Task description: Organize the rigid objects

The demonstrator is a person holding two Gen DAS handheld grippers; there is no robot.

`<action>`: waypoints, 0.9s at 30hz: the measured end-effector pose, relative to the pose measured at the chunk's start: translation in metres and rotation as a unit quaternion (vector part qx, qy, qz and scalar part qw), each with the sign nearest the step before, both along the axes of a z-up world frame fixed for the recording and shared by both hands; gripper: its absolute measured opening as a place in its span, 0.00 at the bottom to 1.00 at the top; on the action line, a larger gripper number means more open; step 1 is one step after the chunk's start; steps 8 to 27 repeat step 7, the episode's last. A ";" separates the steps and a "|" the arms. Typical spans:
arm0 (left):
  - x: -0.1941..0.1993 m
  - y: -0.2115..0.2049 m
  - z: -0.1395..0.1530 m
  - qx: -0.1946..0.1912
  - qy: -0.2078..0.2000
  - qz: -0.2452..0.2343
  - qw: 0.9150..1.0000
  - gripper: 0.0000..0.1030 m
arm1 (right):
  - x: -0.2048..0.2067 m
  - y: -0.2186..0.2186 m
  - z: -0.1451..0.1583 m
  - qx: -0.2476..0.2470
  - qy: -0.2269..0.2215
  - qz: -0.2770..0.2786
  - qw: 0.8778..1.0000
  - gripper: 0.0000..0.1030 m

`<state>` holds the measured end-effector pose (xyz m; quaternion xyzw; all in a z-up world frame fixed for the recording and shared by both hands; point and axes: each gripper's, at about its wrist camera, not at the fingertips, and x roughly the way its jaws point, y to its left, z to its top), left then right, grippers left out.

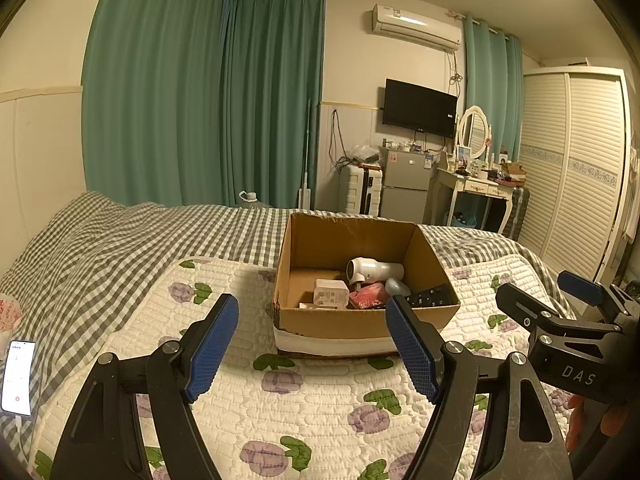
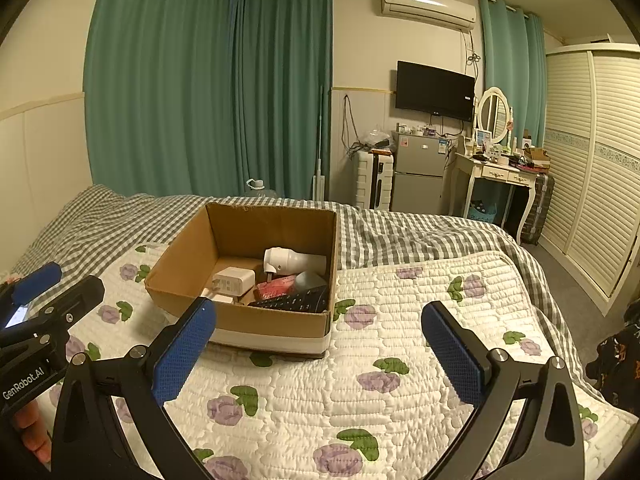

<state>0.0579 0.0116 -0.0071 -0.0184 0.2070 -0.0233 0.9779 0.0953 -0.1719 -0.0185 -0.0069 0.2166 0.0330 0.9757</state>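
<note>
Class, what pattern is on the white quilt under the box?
Purple flowers with green leaves on the quilt, clearest in the right wrist view.

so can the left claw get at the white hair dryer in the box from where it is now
Probably yes. The left claw is open and empty, in front of the cardboard box, whose top is open. The white hair dryer lies on top toward the back, uncovered; the claw would need to go over the near wall.

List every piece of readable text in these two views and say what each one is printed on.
"DAS": on the black body of the right gripper, seen from the left wrist view.
"GenRobot.AI": on the body of the left gripper, seen from the right wrist view.
Phone screen, white charger markings, fridge stickers, air conditioner label and remote buttons: too small or blurred to read.
</note>
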 end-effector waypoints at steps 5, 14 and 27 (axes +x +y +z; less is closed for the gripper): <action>0.000 -0.001 -0.001 0.001 0.000 -0.001 1.000 0.77 | 0.000 0.000 0.000 -0.001 0.001 0.000 1.000 1.00; -0.001 -0.001 -0.002 0.002 0.000 -0.001 1.000 0.77 | 0.000 0.001 -0.003 -0.001 0.002 0.000 1.000 1.00; -0.001 -0.001 -0.002 0.002 0.000 -0.001 1.000 0.77 | 0.000 0.001 -0.003 -0.001 0.002 0.000 1.000 1.00</action>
